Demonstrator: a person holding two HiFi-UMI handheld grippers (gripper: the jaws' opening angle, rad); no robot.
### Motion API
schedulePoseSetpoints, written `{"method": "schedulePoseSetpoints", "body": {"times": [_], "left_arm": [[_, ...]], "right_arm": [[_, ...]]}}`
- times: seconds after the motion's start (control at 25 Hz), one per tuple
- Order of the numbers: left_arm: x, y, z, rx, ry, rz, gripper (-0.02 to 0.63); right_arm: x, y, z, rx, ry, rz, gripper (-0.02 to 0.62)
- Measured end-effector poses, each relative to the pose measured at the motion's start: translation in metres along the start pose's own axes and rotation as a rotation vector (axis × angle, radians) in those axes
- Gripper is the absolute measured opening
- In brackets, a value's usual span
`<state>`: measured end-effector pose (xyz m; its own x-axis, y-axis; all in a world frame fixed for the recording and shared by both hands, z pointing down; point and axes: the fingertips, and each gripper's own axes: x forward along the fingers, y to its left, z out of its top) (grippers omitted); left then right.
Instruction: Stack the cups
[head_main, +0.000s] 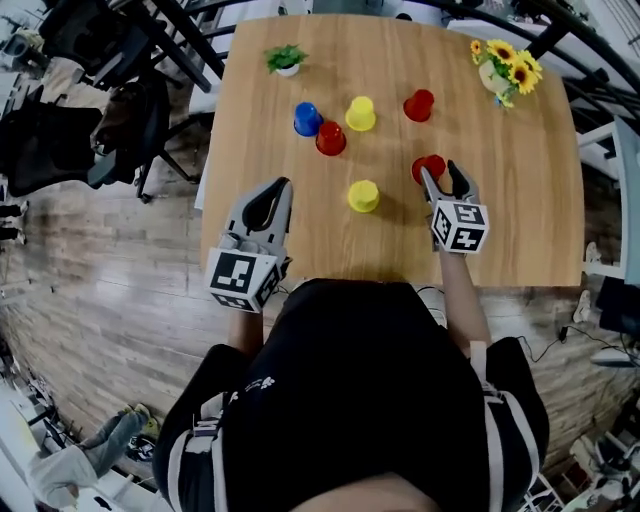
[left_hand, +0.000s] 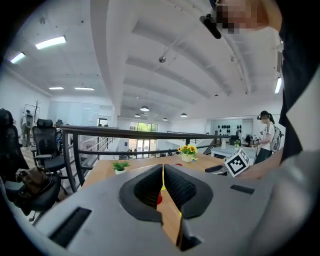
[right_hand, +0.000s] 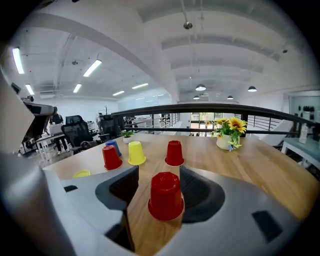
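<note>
Six upturned cups stand apart on the wooden table (head_main: 520, 230). My right gripper (head_main: 441, 174) (right_hand: 159, 173) is open, and a red cup (head_main: 430, 166) (right_hand: 165, 196) stands between its jaws, with a gap on each side. Further out are a second red cup (head_main: 419, 105) (right_hand: 174, 153), a yellow cup (head_main: 361, 113) (right_hand: 136, 153), a third red cup (head_main: 331, 139) (right_hand: 111, 157) and a blue cup (head_main: 307, 119) (right_hand: 114, 146). Another yellow cup (head_main: 364, 196) (right_hand: 81, 174) stands near the middle. My left gripper (head_main: 280, 188) (left_hand: 163, 168) is shut and empty, over the table's near left part.
A vase of sunflowers (head_main: 505, 68) (right_hand: 226, 135) stands at the far right corner and a small potted plant (head_main: 286, 59) (left_hand: 120, 167) at the far left. Office chairs (head_main: 110, 130) stand on the floor left of the table. A railing runs behind the table's far edge.
</note>
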<state>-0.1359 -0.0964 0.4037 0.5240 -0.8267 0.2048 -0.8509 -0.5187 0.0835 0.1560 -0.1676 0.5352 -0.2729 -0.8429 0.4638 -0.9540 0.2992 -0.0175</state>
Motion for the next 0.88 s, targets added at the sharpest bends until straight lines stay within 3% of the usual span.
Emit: {"method": "schedulePoseSetpoints", "body": {"times": [0.36, 0.88], "left_arm": [[-0.017, 0.003, 0.000, 0.010, 0.011, 0.096, 0.017], [0.006, -0.015, 0.005, 0.037, 0.008, 0.012, 0.017]], "right_arm": [[0.025, -0.008, -0.022, -0.017, 0.063, 0.022, 0.233], [-0.006, 0.030, -0.013, -0.024, 0.030, 0.123, 0.229]]}}
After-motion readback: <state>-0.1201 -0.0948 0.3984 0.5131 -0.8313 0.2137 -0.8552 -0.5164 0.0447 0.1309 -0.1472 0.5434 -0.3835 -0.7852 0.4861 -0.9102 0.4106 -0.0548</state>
